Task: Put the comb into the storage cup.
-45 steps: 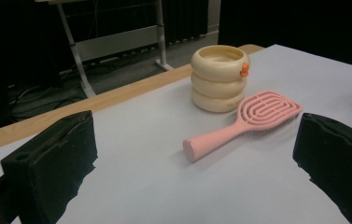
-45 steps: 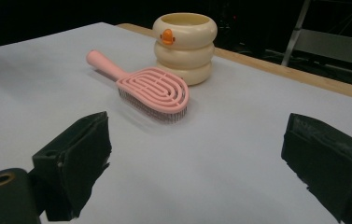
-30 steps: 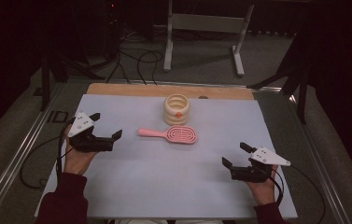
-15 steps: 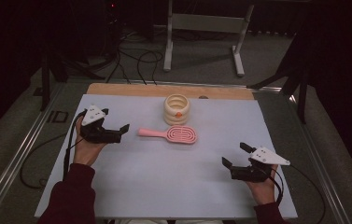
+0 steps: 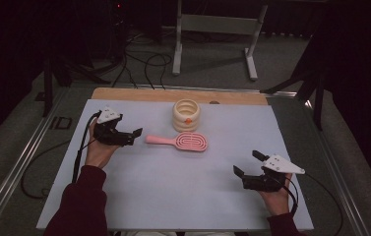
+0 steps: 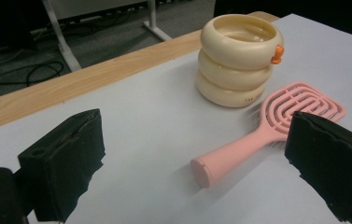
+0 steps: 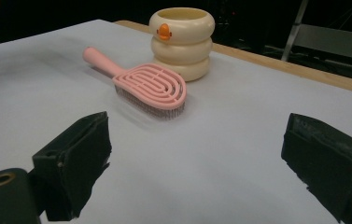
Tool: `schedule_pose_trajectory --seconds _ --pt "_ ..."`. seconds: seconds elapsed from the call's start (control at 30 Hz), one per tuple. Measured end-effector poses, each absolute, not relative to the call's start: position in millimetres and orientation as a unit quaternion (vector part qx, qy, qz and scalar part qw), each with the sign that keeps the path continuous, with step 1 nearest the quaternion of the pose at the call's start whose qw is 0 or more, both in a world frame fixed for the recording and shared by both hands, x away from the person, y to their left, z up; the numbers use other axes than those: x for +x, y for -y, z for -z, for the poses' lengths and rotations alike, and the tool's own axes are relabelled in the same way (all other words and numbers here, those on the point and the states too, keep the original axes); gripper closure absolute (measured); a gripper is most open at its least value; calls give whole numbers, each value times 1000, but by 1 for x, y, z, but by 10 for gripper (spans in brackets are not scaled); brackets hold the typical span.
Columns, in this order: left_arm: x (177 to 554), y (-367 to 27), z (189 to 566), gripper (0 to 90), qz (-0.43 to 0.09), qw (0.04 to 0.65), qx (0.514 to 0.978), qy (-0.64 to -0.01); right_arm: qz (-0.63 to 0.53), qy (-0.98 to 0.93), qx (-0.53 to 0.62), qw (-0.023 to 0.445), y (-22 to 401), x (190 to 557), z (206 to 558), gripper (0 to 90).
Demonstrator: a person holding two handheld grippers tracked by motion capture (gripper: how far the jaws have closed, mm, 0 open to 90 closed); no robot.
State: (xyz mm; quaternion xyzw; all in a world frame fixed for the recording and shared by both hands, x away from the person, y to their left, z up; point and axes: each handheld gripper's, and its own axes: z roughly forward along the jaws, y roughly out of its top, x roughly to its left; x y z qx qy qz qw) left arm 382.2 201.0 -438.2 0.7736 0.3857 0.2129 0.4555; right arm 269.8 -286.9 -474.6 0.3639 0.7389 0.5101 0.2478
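Observation:
A pink hairbrush [image 5: 179, 142] [image 6: 262, 130] [image 7: 141, 81] lies flat in the middle of the table, handle pointing left. Behind it stands a cream ribbed cup [image 5: 186, 115] [image 6: 238, 58] [image 7: 181, 41] with a small orange beak. My left gripper [image 5: 133, 136] [image 6: 201, 158] is open just left of the handle's end, which lies between its jaws without touching them. My right gripper [image 5: 246, 162] [image 7: 197, 163] is open near the table's front right, well apart from the brush, nothing between its jaws.
The pale mat [image 5: 173, 191] covers the table, with a wooden strip [image 5: 139, 94] along the far edge. A metal stand [image 5: 212, 24] and cables [image 5: 143, 61] lie on the floor behind. Metal rails run along both table sides.
My left gripper has moved right and slightly forward across the table, closing in on the brush handle. The right gripper has stayed in place.

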Motion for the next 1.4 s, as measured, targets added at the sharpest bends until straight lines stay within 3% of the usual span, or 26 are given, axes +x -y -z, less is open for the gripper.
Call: schedule_pose_trajectory --seconds 0.37,0.6,0.87,0.97,1.0,1.23,1.4 --pt "401 -196 448 102 -194 450 773 -401 -511 -738 365 247 288 270 475 79" --pt "408 -188 454 199 -189 438 780 -404 -511 -738 364 248 289 270 475 79" --pt "414 -182 462 422 -174 438 781 -408 -511 -738 365 247 288 271 475 79" --pt "416 -182 464 463 -167 441 782 -408 -511 -738 364 247 288 271 475 79" --pt "417 -181 465 534 -164 439 784 -406 -510 -739 365 248 288 271 475 79" --pt "423 -172 474 645 -145 425 794 -409 -509 -740 366 244 288 271 476 79" --pt "428 -163 480 828 -138 416 803 -404 -511 -739 366 243 288 272 476 79"
